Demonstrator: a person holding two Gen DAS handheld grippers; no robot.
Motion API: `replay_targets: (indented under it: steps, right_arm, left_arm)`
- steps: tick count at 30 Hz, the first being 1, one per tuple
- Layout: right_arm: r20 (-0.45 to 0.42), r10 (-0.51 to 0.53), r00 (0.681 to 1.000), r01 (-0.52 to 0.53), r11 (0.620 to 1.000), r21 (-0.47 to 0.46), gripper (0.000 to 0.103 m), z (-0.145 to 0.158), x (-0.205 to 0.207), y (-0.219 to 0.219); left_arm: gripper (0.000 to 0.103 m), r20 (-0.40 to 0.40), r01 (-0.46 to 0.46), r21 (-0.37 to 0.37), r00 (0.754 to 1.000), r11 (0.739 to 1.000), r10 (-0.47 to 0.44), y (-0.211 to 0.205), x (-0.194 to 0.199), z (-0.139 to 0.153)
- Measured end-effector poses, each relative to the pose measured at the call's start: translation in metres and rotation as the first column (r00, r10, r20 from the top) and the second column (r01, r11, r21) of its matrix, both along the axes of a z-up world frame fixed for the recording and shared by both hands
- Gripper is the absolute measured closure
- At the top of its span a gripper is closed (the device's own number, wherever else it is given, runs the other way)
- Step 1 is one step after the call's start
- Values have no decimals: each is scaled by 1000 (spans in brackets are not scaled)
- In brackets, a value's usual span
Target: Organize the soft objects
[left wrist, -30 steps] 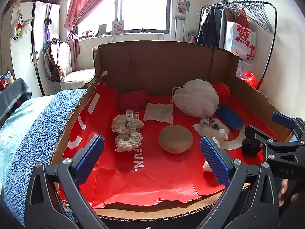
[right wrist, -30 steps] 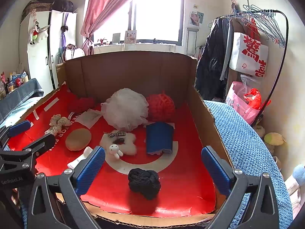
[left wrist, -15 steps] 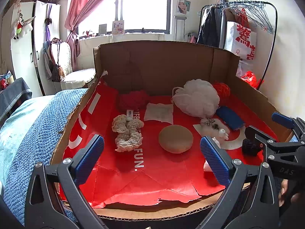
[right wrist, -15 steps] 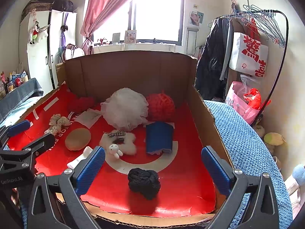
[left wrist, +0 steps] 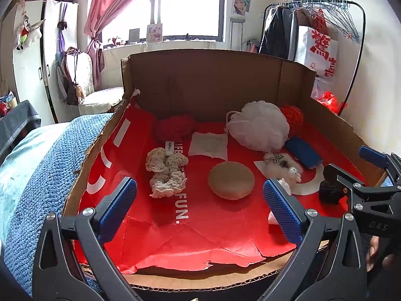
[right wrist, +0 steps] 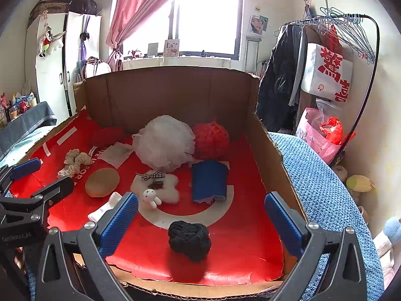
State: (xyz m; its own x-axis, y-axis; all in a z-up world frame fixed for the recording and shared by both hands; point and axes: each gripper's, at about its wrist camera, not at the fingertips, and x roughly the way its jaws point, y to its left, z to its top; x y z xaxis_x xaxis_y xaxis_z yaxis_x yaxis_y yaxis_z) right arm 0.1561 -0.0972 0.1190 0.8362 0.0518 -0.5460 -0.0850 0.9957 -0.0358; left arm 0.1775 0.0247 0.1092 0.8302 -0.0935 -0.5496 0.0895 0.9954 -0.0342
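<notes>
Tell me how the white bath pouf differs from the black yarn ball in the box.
The white bath pouf is the bulkier of the two, pale and frilly, with a loop cord; the black yarn ball is smaller, dark and tightly knotted. The pouf sits toward the back of the cardboard box, touching the red-orange yarn ball; the black ball sits alone near the front edge, ahead of the open right gripper. Both rest loose on the red liner.

White sock (left wrist: 275, 200): mostly hidden behind the left gripper's (left wrist: 200, 208) right finger.
Black yarn ball (left wrist: 330, 193): partly covered by the right gripper (left wrist: 371, 173).
Orange yarn ball (left wrist: 292, 116): half hidden behind the white bath pouf (left wrist: 260, 125).
Box label (left wrist: 168, 147): print too small to read.
</notes>
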Motion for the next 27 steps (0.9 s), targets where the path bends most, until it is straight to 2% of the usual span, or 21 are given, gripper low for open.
replay_targets:
  steps: [8, 13, 16, 22, 27]
  right_arm:
    - [9, 2, 1000, -2, 1000, -9, 0, 1, -1, 2]
    - [36, 10, 999, -10, 1000, 10, 0, 16, -16, 0]
    - [63, 12, 998, -11, 1000, -9, 0, 30, -35, 3]
    - [73, 23, 997, -24, 1000, 4, 0, 44, -75, 0]
    - [32, 21, 999, -21, 1000, 3, 0, 38, -101, -4]
  left_arm:
    - [0, 15, -4, -5, 1000, 1000, 4, 1, -4, 5]
    - [0, 33, 3, -12, 999, 1000, -2, -1, -30, 24]
    - [0, 58, 7, -7, 998, 1000, -7, -4, -52, 34]
    - [0, 5, 35, -34, 999, 999, -35, -5, -87, 32]
    - [0, -51, 28, -52, 998, 998, -30, -3, -106, 18]
